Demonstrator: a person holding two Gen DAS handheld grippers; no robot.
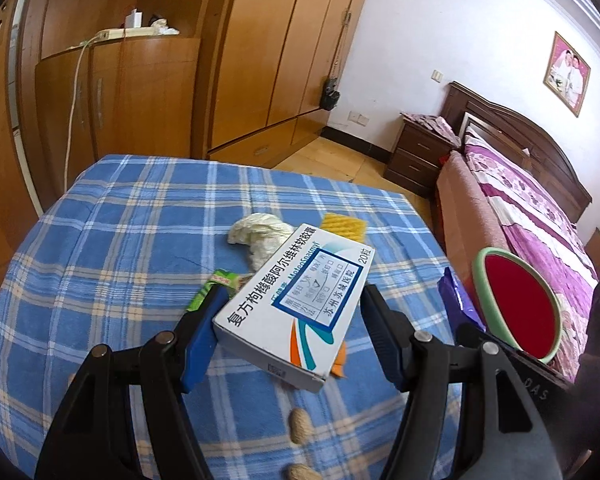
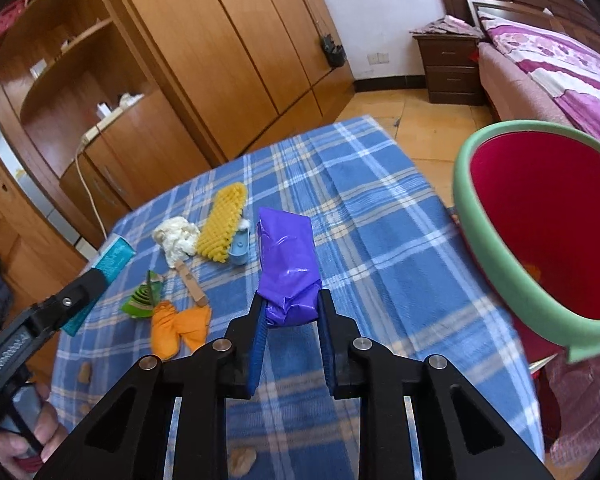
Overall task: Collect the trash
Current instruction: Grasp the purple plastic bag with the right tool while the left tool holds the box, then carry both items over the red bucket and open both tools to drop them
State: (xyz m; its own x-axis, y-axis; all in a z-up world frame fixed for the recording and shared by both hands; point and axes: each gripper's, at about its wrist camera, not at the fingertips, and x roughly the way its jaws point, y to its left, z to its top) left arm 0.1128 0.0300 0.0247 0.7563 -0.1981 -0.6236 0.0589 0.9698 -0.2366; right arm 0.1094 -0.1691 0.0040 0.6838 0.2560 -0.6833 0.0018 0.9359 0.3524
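- The right tongs (image 2: 291,312) are closed narrowly on the near end of a glossy purple plastic packet (image 2: 287,264), whose long axis runs straight ahead from the fingers.
- The red bin with a pale green rim (image 2: 466,216) stands to the right of the packet, just off the edge of the blue plaid-covered bench (image 2: 380,208); the right hand is judged the nearer to it.
- The left tongs (image 1: 290,320) are held wide on a stiff white cardboard medicine box (image 1: 296,304), gripped across its width.
- Crumpled white tissue (image 2: 176,236), a yellow foam net (image 2: 222,222) and soft orange peel (image 2: 180,328) are left on the cloth.
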